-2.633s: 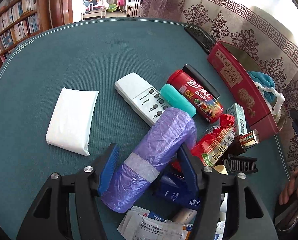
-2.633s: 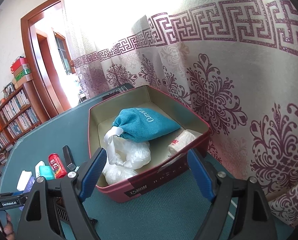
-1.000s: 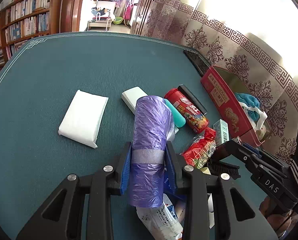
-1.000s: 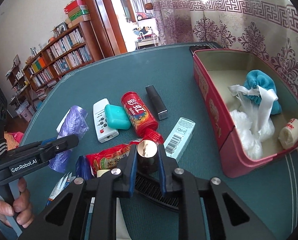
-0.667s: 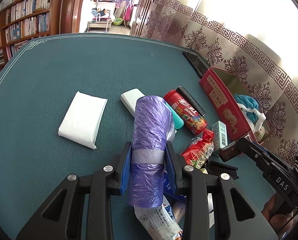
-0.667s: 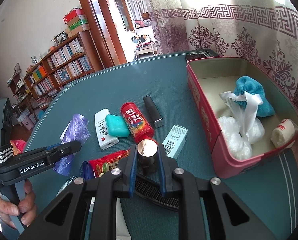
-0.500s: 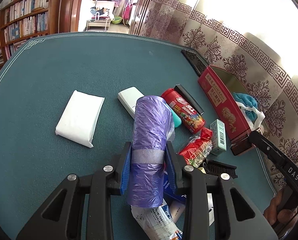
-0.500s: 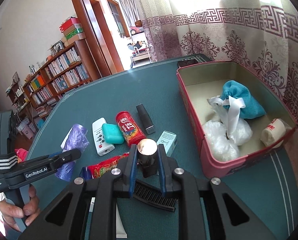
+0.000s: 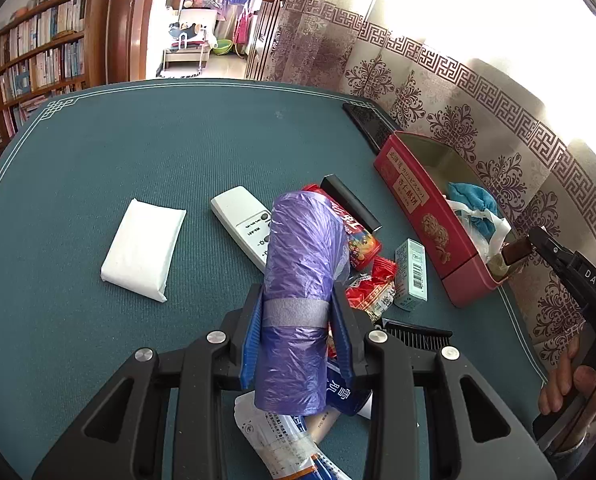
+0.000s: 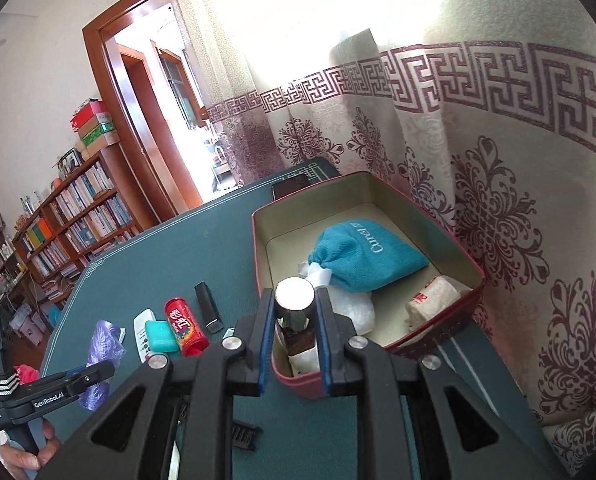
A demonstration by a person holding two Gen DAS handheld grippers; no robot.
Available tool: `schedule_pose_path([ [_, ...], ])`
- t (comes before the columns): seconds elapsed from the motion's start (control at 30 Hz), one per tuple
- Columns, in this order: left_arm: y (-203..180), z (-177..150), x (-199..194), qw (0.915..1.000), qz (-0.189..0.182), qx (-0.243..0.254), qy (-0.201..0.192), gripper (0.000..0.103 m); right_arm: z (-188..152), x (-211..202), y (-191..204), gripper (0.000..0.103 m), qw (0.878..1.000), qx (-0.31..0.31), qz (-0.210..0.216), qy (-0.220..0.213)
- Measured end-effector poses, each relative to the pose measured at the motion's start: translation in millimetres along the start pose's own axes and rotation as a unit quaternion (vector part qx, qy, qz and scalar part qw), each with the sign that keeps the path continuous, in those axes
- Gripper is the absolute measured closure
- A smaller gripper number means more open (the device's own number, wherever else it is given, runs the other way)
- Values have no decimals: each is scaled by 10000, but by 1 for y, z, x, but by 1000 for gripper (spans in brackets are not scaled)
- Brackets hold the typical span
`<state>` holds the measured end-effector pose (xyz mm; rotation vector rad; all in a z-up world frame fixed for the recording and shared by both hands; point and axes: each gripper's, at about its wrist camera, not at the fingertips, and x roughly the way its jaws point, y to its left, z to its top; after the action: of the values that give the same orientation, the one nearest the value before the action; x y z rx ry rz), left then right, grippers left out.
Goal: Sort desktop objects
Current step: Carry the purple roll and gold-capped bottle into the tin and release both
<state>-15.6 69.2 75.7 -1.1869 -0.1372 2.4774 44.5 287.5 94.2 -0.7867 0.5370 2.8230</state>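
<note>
- Table cloth (image 9: 98,152): dark teal, thin pale border line.
- Tin (image 9: 426,224): red outside, cream inside.
- Pouch (image 10: 362,256) in tin: teal, pale lettering.
- Bag roll (image 9: 298,280): translucent purple, grey band.
- Remote (image 9: 242,220): white, grey buttons.
- Tissue pack (image 9: 142,248), left: white.
- Candy tube (image 10: 184,330): red.
- Curtain (image 10: 498,140): cream, maroon key-pattern band and florals.
- Pads (image 10: 264,336): blue.

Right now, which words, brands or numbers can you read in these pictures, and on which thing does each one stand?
"GenRobot.AI": side of the left gripper.
"DAS": side of the right gripper.
"Qure": teal pouch in the red tin; the rest is folded away.
Red tin's label, red can, small box, remote, packets: too small or blurred.
</note>
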Motion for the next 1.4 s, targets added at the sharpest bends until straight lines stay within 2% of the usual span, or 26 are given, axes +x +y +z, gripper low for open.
schedule_pose_path([
  [0.27,-15,1,0,9999,-6,147,25,69,2,10,-29,82,9992,180,-354,-1],
  [0.43,-25,3,-2,9998,-12,215,11,69,1,13,-37,80,9988,305,-395,33],
  [0.67,-43,10,-2,9993,-69,357,-8,69,-7,7,-41,80,9980,305,-531,-162],
  [0.9,-79,23,0,9978,-245,612,-54,69,-13,-3,-44,80,9945,477,-852,-389],
  [1.0,-99,30,4,9966,-427,702,-38,69,-13,-9,-42,80,9930,444,-964,-512],
  [1.13,-127,38,11,9943,-560,910,-58,69,-13,-12,-40,80,9924,397,-1010,-586],
  [1.27,-149,44,22,9920,-698,1055,-2,69,-13,-14,-45,73,9916,472,-1018,-636],
  [1.33,-158,47,28,9908,-782,1100,61,69,-13,-14,-47,66,9913,536,-1019,-641],
  [1.4,-168,50,34,9896,-864,1142,110,69,-14,-15,-50,54,9901,597,-1081,-673],
])
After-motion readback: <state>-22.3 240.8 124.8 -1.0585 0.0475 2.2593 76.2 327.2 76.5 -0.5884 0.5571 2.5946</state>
